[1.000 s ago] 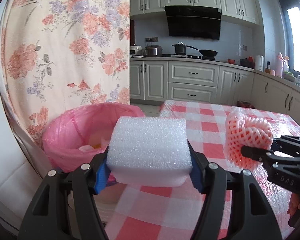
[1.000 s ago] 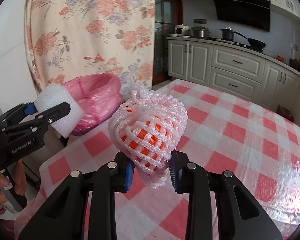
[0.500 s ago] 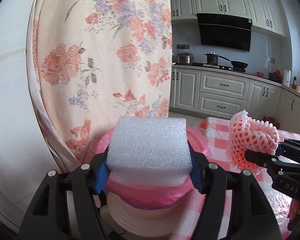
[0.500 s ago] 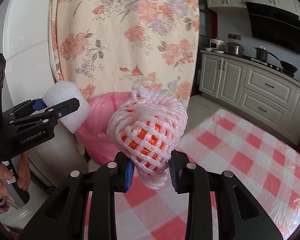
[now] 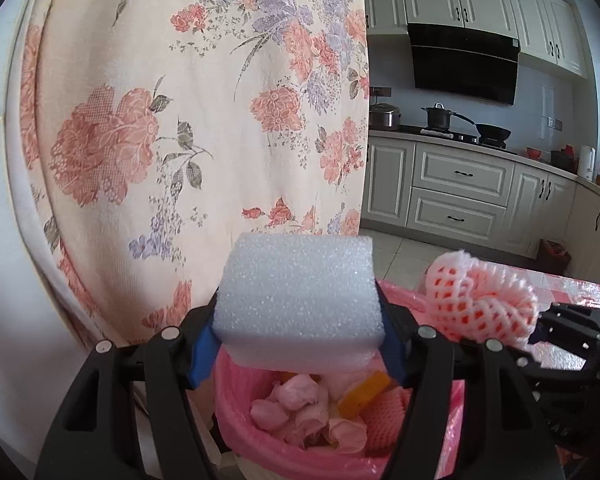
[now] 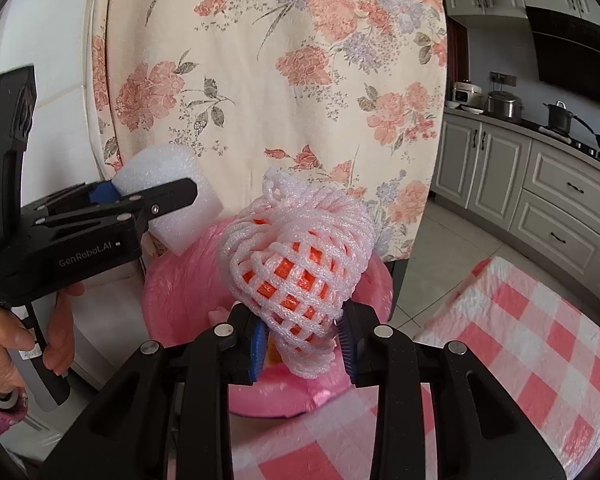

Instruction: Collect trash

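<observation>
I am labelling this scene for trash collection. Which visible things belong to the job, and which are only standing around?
Belong to the job:
- white foam block, held in the left gripper
- foam fruit net, held in the right gripper
- pink-lined trash bin, already holding scraps

Only standing around:
- floral curtain
- checked tablecloth
- pots on the stove

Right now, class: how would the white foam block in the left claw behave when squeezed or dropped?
The foam block probably weighs little for its bulk: it sits level, held only at its sides. Its bubbly surface suggests it is soft and grippy. With flat faces, it should land in the pink bin without rolling.
</observation>
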A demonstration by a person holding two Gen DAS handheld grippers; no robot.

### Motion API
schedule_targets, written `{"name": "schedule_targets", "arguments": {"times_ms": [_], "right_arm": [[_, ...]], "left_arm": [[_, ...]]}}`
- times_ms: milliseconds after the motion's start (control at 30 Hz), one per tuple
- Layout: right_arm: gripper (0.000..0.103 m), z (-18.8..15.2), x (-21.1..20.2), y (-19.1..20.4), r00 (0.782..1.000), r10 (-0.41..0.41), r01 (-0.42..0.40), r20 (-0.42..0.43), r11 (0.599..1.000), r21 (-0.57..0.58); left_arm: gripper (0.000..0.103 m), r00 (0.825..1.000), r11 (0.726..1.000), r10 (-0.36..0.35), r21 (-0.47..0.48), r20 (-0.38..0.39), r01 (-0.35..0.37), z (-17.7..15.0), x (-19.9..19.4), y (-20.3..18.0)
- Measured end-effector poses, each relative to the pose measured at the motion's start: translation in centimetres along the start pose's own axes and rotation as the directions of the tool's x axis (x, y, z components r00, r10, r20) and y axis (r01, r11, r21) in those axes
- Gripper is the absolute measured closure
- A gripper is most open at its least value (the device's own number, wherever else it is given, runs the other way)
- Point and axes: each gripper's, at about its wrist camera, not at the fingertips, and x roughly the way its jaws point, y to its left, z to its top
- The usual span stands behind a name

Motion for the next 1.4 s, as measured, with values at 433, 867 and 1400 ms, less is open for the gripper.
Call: {"name": "schedule_targets", "arguments": {"times_ms": [433, 867, 1400], "right_arm": [[0.028, -0.9, 0.8, -0.1, 1.000, 0.024, -0.024, -0.003, 1.000, 0.007], [0.021, -2.1, -6.6, -0.4, 0.994, -0.075, 0.070, 0.083, 0.995, 0.069], [0.018, -2.0, -14.4, -0.3, 0.974, -0.190, 0.170, 0.126, 0.973, 0.154]], "left_arm": [[0.005, 0.996, 0.998, 0.068, -0.022, 0.066, -0.067, 1.3, -0.3, 0.7], [0.005, 0.989, 0.996, 0.092, -0.019, 0.112, -0.091, 2.2, -6.3, -0.5], [0.005, 0.987, 0.989, 0.142, -0.050, 0.075, -0.139, 0.1, -13.7, -1.9]]}}
